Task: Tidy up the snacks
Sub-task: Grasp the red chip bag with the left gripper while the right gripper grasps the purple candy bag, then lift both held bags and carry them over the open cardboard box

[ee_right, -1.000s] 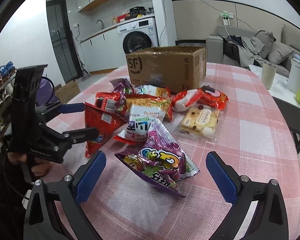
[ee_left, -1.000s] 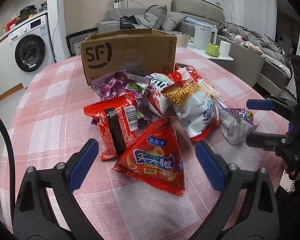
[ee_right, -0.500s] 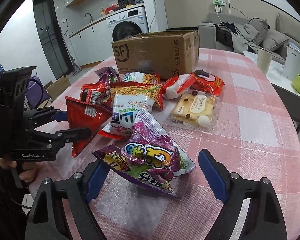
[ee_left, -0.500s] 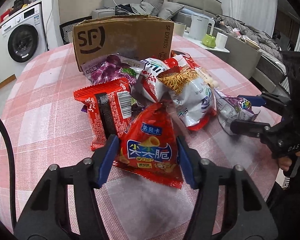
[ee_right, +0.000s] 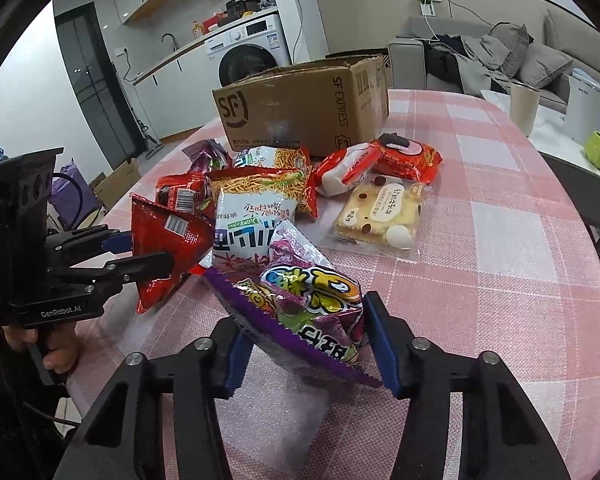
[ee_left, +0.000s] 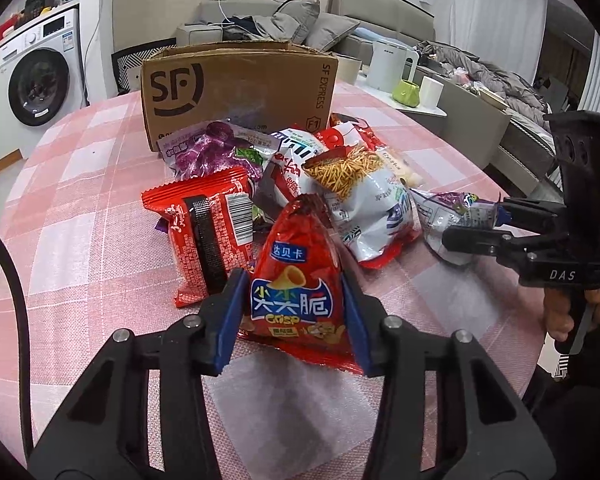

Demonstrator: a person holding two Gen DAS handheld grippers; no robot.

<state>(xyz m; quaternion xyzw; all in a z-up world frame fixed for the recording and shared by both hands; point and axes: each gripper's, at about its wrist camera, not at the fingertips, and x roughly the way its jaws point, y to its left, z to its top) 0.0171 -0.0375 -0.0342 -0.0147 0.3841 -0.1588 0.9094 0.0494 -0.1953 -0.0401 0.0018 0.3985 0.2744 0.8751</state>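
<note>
A heap of snack bags lies on the pink checked table (ee_left: 79, 248) in front of an open SF cardboard box (ee_left: 235, 92). My left gripper (ee_left: 291, 278) is closing, and its blue pads press both sides of a red crisp bag (ee_left: 295, 252) at the near edge of the heap. In the right wrist view the same red crisp bag (ee_right: 167, 240) sits in the left gripper (ee_right: 145, 250). My right gripper (ee_right: 306, 316) is closing too, with its pads squeezing a purple snack bag (ee_right: 312, 284).
Behind the held bags lie a red noodle packet (ee_left: 203, 220), a white noodle-snack bag (ee_left: 364, 200), a purple bag (ee_left: 207, 152), a cake pack (ee_right: 380, 212) and red packets (ee_right: 404, 156). A side table with a kettle (ee_left: 388, 66) stands on the right.
Both grippers went from wide open to closed on their bags, the left on the red crisp bag and the right on the purple one. Both views tilted down a little.
</note>
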